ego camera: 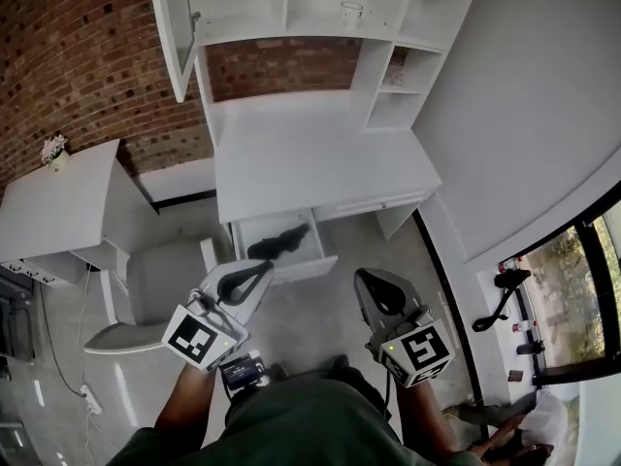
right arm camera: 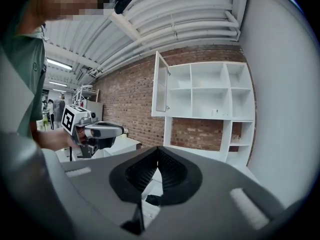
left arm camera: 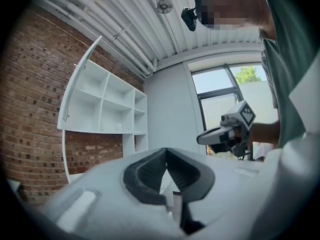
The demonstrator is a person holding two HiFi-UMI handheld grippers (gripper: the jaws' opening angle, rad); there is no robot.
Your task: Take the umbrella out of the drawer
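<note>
Beneath the white desk (ego camera: 320,168), the head view shows a black umbrella (ego camera: 279,242) lying in the open drawer (ego camera: 303,269), which the left gripper view misses, while the left gripper (ego camera: 262,272) and right gripper (ego camera: 369,280) have their jaws pressed together, empty.

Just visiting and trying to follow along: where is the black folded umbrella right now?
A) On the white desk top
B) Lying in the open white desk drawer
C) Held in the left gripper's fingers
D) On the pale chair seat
B: the black folded umbrella lies inside the open white desk drawer, and the left gripper and right gripper both have their fingers closed on nothing.
</note>
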